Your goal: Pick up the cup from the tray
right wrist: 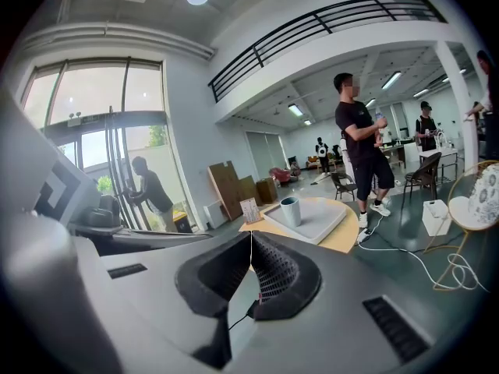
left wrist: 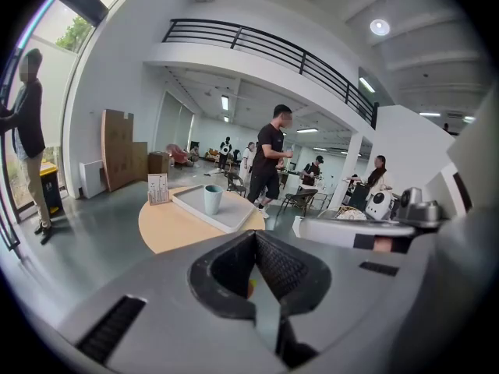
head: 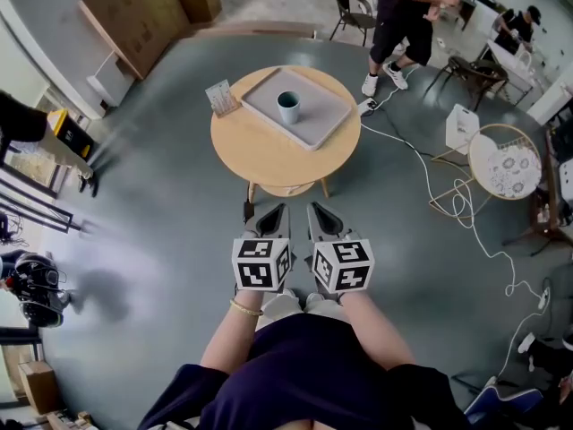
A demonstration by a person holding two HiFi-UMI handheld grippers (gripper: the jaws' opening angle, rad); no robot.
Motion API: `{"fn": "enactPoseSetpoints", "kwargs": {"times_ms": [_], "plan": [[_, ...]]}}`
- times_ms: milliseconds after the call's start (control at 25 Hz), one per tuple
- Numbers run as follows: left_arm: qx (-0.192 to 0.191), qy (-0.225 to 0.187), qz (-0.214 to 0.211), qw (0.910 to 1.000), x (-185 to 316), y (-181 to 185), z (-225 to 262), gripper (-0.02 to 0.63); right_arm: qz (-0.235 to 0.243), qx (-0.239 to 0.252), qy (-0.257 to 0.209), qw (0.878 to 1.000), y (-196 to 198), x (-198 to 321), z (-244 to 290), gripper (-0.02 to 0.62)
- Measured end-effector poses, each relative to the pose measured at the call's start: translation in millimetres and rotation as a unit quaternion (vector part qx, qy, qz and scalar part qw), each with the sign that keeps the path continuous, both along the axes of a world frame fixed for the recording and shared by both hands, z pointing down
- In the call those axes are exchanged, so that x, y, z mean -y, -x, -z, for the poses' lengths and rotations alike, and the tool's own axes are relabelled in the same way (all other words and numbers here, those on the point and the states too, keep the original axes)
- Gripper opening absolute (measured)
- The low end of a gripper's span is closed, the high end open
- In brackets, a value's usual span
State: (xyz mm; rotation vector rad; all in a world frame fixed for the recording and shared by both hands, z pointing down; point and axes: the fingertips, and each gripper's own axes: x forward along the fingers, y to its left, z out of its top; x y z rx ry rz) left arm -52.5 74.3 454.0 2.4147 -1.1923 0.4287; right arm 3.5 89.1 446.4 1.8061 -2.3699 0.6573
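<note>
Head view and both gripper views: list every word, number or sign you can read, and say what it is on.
No text is readable in any view.
Card standing on the table beside the tray: printed, too small to read.
Marker cubes: black-and-white square patterns, no words.
Cup: plain, no label seen.

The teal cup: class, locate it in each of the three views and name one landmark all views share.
Head view: cup upper centre.
Left gripper view: cup left of centre.
Right gripper view: cup just right of centre.
Shared landmark: the grey tray under it.
</note>
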Motion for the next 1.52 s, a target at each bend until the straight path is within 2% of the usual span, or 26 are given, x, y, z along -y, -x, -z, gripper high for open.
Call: {"fn": "enactPoseSetpoints", "kwargs": {"times_ms": [520, 760, 1160, 1520], "plan": [[-0.002, 0.002, -0.009, 1.0000, 9, 13, -4, 0.008, -0.013, 0.001, 0.003, 1.000, 12, 6, -2, 0.008], [0.010, -0.003, -0.021, 0.9997, 18, 24, -8, 0.008, -0.023, 0.005, 0.003, 1.000, 25, 14, -4, 0.008], [0.002, 0.007, -0.030, 0.9995, 29, 34, -11, 0.008, -0.027, 0.000, 0.012, 1.000, 39, 21, -8, 0.008], [0.000, 0.010, -0.030, 0.9995, 50, 25, -19, 0.008, -0.026, -0.007, 0.016, 1.000, 29, 41, -16, 0.008]]}}
